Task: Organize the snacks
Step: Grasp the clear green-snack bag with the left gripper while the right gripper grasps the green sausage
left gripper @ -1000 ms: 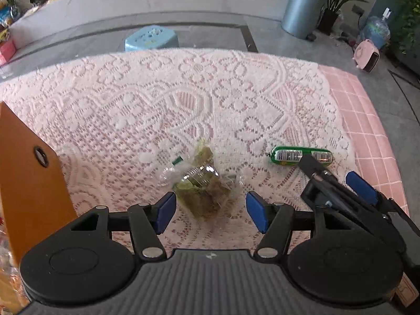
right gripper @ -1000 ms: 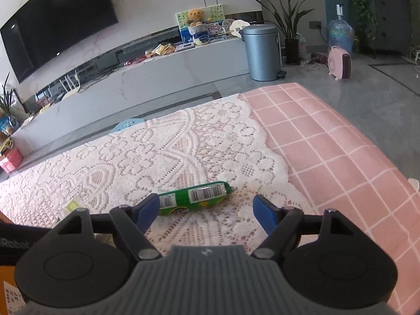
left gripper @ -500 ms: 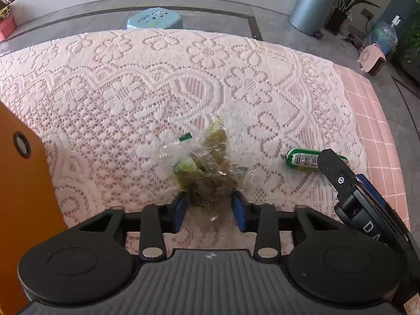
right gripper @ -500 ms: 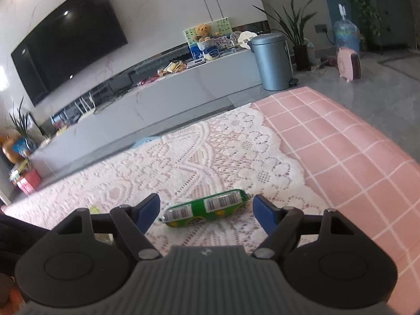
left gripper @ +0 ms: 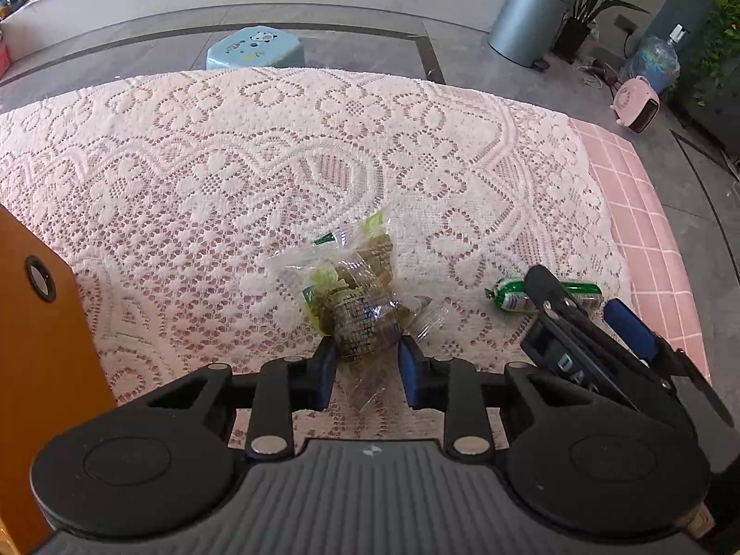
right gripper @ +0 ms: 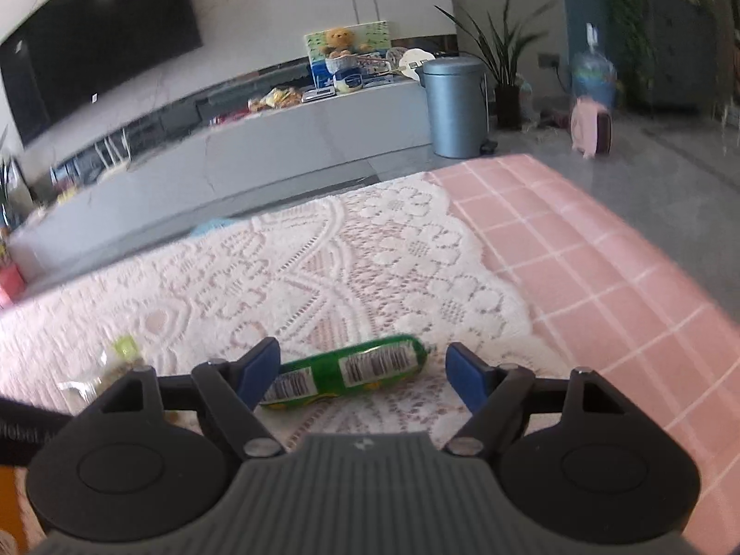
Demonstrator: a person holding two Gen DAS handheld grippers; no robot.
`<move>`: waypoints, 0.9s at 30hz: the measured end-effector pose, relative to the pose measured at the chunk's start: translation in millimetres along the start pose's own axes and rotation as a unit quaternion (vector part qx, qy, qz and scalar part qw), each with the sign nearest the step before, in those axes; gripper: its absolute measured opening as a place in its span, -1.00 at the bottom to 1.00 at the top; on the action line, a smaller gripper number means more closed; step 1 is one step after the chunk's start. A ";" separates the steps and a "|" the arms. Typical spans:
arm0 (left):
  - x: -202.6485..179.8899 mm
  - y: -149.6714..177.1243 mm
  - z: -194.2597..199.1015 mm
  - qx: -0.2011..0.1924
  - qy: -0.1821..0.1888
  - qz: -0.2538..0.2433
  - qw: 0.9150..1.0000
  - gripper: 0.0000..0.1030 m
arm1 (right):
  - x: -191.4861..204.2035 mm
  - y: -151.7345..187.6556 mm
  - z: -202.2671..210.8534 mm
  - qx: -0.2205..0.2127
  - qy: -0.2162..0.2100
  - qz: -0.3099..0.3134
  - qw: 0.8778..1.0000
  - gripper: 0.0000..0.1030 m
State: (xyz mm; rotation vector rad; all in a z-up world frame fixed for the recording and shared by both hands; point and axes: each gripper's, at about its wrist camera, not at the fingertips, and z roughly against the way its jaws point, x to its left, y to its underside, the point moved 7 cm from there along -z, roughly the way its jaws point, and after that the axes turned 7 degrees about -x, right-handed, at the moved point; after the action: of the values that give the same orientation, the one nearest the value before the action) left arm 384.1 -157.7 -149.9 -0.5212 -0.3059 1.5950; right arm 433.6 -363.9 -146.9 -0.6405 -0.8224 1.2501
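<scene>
My left gripper (left gripper: 365,370) is shut on a clear bag of green-brown snacks (left gripper: 358,298), pinching its near end over the lace tablecloth (left gripper: 231,175). A green sausage-shaped snack (right gripper: 351,372) lies on the lace between the open blue pads of my right gripper (right gripper: 363,370), which does not touch it. In the left wrist view the green snack (left gripper: 508,296) is partly hidden behind the right gripper (left gripper: 596,323). The bag's edge shows at the left of the right wrist view (right gripper: 111,365).
An orange box (left gripper: 41,323) stands at the left edge of the table. The pink checked cloth (right gripper: 601,286) covers the table's right side past the lace. A blue stool (left gripper: 254,48), a grey bin (left gripper: 529,18) and a pink heater (left gripper: 636,104) stand on the floor beyond.
My left gripper closed on the snack bag and has lifted it slightly. My right gripper stayed open and dropped lower around the green snack.
</scene>
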 end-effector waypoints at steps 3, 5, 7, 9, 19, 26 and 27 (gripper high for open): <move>0.7 -0.1 0.8 0.003 -0.005 -0.004 1.000 -0.38 | -9.8 0.6 2.2 0.031 -0.004 -0.024 0.999 0.47; -0.2 -0.1 0.1 0.009 -0.006 -0.010 1.000 -0.38 | -17.5 2.6 5.9 0.054 -0.007 -0.051 0.997 0.33; 0.1 -1.6 -1.0 0.006 -0.004 -0.009 1.000 -0.35 | -21.6 5.6 13.7 0.071 0.003 -0.043 0.997 0.01; 1.2 -2.9 -2.0 0.004 -0.003 -0.004 1.000 -0.20 | -26.4 7.9 20.6 0.077 0.013 -0.028 0.997 -0.14; 8.0 -9.2 -0.6 -0.003 0.006 0.022 1.000 0.22 | -35.0 -3.9 9.5 0.059 -0.011 -0.172 0.983 0.25; 7.4 -9.6 -5.3 -0.006 0.006 0.017 1.000 0.22 | -10.2 -2.8 -2.9 0.040 -0.015 -0.148 0.988 0.25; 7.8 -9.6 -5.6 -0.006 0.007 0.019 1.000 0.22 | -7.2 -2.7 -3.9 0.037 -0.012 -0.134 0.990 0.25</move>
State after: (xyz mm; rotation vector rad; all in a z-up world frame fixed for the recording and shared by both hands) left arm 394.9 -149.7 -151.1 -0.5499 -0.2968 1.6273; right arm 437.5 -371.4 -148.3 -0.4401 -0.8486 1.0402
